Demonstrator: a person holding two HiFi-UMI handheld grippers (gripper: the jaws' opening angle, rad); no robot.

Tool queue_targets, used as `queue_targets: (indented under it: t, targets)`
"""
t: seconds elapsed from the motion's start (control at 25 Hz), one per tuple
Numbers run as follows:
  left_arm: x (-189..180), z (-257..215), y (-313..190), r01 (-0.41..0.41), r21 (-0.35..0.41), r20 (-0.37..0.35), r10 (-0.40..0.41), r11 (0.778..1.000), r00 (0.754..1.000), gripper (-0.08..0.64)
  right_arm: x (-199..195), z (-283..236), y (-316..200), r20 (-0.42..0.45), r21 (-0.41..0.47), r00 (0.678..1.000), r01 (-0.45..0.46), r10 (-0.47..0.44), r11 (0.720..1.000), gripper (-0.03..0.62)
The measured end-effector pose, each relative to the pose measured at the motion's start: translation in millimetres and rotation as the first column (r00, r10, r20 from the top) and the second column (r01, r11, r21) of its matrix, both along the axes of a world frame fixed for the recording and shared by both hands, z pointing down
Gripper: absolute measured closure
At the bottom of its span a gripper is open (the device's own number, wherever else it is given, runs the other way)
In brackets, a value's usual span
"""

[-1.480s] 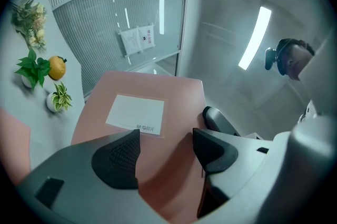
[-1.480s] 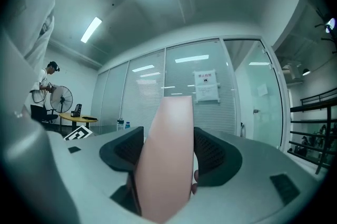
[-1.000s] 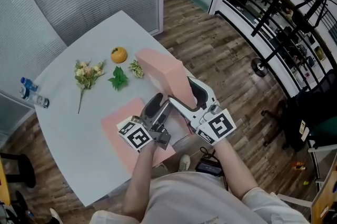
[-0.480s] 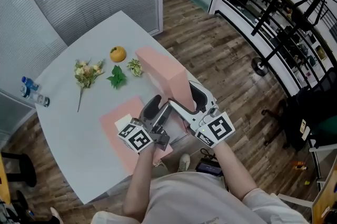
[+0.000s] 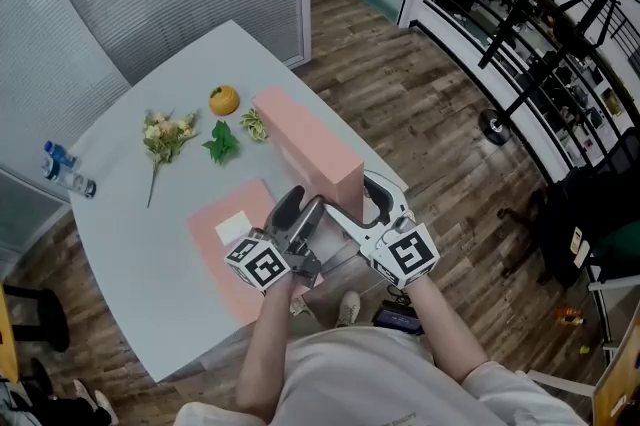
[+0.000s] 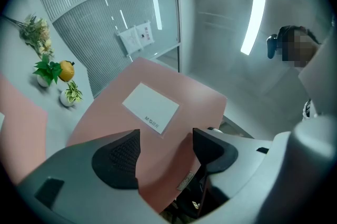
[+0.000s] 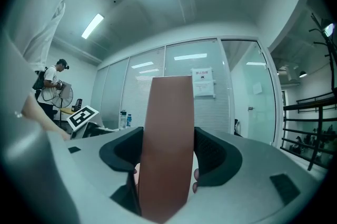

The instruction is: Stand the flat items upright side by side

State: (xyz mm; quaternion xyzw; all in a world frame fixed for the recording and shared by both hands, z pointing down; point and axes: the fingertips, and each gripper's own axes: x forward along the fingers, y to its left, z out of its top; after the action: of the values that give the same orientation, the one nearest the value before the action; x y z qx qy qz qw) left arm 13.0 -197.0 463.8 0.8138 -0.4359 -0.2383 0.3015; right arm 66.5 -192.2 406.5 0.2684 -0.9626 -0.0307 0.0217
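**Item 1. Upright pink box** (image 5: 305,144). It stands on its long edge on the counter (image 5: 130,254), toward the near right corner. One broad face carries a white label (image 6: 151,108) and turns to the person's left.
- The right hand-held gripper (image 7: 167,152) is clenched on the near narrow end of the box. A pad presses each broad face, and the jaws stand wide to take its thickness.
- The left hand-held gripper (image 6: 166,144) grasps the same box at its near lower corner. One pad is on the labelled face and the other is on the far side.
- The two grippers sit close together at the near end, and the marker cubes face the person.

**Item 2. Flat pink box** (image 5: 225,249). It lies flat on the counter just left of the upright one, with its own white label (image 5: 233,226) facing up. Neither gripper touches it.

**Item 3. Small white pot** (image 6: 69,95). It holds a sprig of green-and-white leaves and stands beyond the far end of the upright box.

**Item 4. Second small pot** (image 6: 43,80). It holds broad green leaves (image 5: 222,144) and stands beside the first.

**Item 5. Orange** (image 5: 224,100). It lies loose just behind the two pots.

**Item 6. Bunch of pale flowers** (image 5: 165,139). It lies on its side to the left of the pots.

**Item 7. Water bottle** (image 5: 62,172). It lies at the far left edge of the counter, well apart from everything else. Its contents cannot be made out.
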Motion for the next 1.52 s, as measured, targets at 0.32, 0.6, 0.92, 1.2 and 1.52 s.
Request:
queue_targets:
  t: [0.32,0.6,0.92,1.2,1.52]
  targets:
    - [8,7,8,-0.003,-0.016,-0.018,0.003,1.0,1.0,0.261,13,18,10,-0.04,-0.022,0.999,-0.003,0.002,1.0,0.279]
    - [19,20,15,-0.013,-0.044,0.003,0.013,0.999,1.0,0.261,28,44,17,-0.057,-0.111,0.998,-0.008,0.002,0.994,0.281]
    - [21,25,20,0.009,-0.062,-0.003,-0.009,0.998,1.0,0.261,33,49,17,-0.063,-0.185,0.998,-0.014,0.003,0.983,0.278]
    - [14,26,26,0.042,-0.076,0.023,-0.04,0.996,0.999,0.261,52,54,25,-0.056,-0.256,0.998,-0.042,0.028,0.966,0.261]
    - [-21,34,52,0.153,-0.099,0.099,-0.143,0.983,0.985,0.261,87,84,38,-0.022,-0.387,0.999,-0.051,0.046,0.921,0.262]
